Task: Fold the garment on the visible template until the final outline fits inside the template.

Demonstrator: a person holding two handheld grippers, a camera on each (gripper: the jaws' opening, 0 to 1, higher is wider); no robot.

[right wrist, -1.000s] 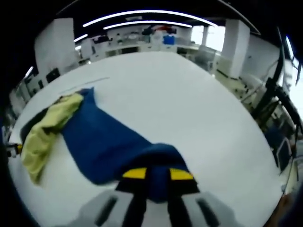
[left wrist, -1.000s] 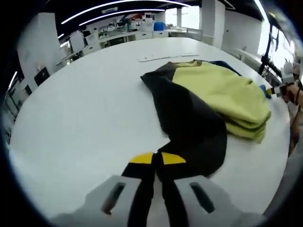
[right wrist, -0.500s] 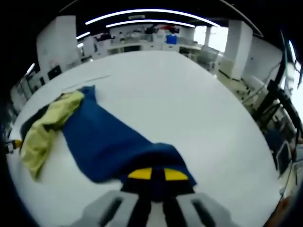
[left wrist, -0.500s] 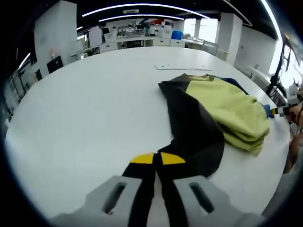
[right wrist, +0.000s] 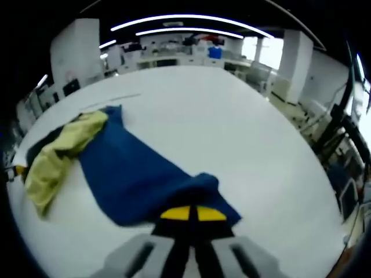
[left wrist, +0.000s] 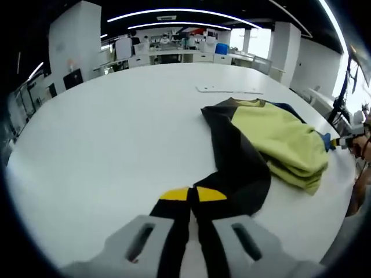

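In the left gripper view the left tongs point(left wrist: 189, 196) are reaching forward low over the white bench point(left wrist: 110, 133), their yellow-tipped jaws pressed together and pinching the end of the garment's black sleeve point(left wrist: 240, 168). The sleeve is running away from the tips in a dark band, curving up to the garment point(left wrist: 272, 136) itself, which is lying on the right part of the bench. Its yellow-green body point(left wrist: 284, 139) is sitting folded in layers, with a sliver of blue showing along its far edge. Just beyond the garment a thin flat strip point(left wrist: 226, 90) — possibly the template's edge, though I cannot tell — is lying on the bench. At the right border the tip of the other tongs is peeking in beside a person's hand point(left wrist: 360, 142).

In the right gripper view the right tongs point(right wrist: 192, 214) are likewise closed, gripping the bunched end of the blue sleeve point(right wrist: 136, 174). That sleeve is stretching diagonally across the bench point(right wrist: 232, 127) toward the upper left, where it is meeting the yellow-green folded part point(right wrist: 58, 153) and a bit of black cloth behind it. A desk-filled room with ceiling light strips point(right wrist: 185, 23) is showing in the background.
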